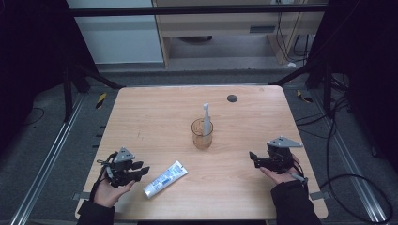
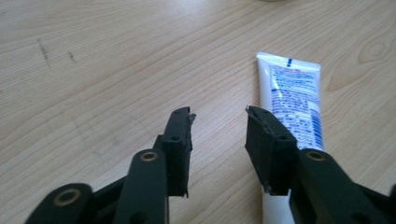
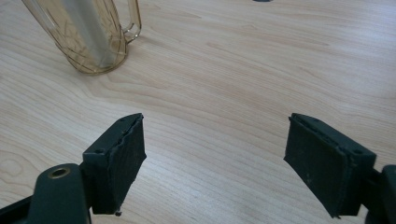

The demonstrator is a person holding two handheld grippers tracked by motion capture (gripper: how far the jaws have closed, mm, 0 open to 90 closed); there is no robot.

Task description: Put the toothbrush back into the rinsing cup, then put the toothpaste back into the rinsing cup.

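A white toothpaste tube with blue print lies flat near the front of the wooden table. In the left gripper view the toothpaste tube is just right of my jaws. My left gripper hovers to the tube's left, open, with bare wood between its jaws. At the table's middle stands a clear amber cup with a handle, and a white toothbrush stands upright in it. My right gripper is wide open at the front right, pointed toward the cup, holding nothing.
A small dark round disc sits at the table's far edge. A hand holds each gripper near the front edge. Black frame bars and cables stand around the table, with cabinets behind it.
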